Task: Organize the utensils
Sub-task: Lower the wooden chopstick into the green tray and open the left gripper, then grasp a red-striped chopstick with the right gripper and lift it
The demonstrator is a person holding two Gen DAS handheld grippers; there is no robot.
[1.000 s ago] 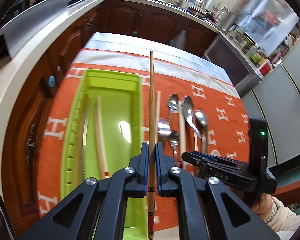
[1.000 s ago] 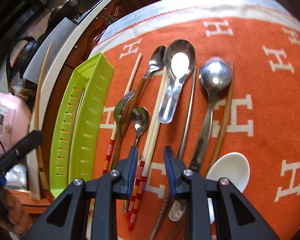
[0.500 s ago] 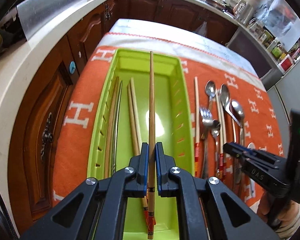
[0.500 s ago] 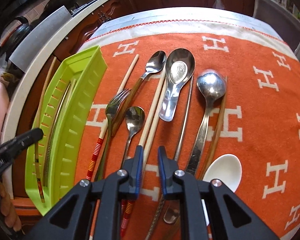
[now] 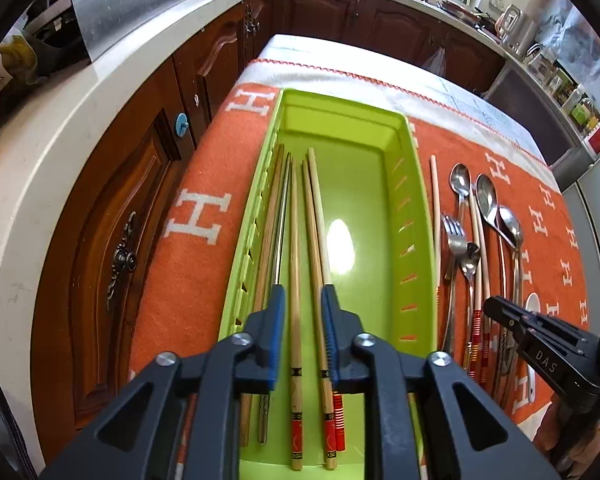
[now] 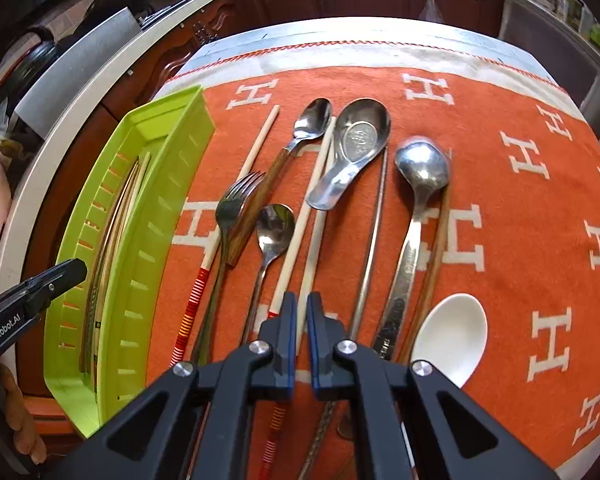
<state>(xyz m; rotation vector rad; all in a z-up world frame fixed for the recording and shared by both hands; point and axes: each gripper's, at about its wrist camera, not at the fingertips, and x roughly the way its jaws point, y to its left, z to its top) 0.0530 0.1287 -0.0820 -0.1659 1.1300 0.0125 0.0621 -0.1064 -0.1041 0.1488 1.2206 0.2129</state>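
Table: your table [image 6: 500, 208] wears an orange cloth with white H letters; a pale band with red stitching runs along its far edge.
Room: you work in a kitchen, with dark wood cabinets [image 5: 148, 208] under a pale countertop [image 5: 60, 128] to the left and across the back, and a sink tap near a bright window at the far side.
Tray: the green tray [image 5: 414, 216] lies lengthwise on the cloth's left part, with several chopsticks along its left half.
Left gripper: your left gripper [image 5: 302, 304] hangs over the tray's near end, jaws opening; the brown chopstick [image 5: 295, 264] lies on the tray floor between the pads, and neither pad presses on it.
Right gripper: your right gripper [image 6: 300, 312] points down at the loose utensils right of the tray, jaws closed almost together on a pale chopstick [image 6: 314, 216] with a red-striped end.
Loose utensils: a fork [image 6: 236, 200], three metal spoons, a metal soup spoon [image 6: 356, 144], a white spoon [image 6: 452, 332] and more chopsticks lie side by side on the cloth.
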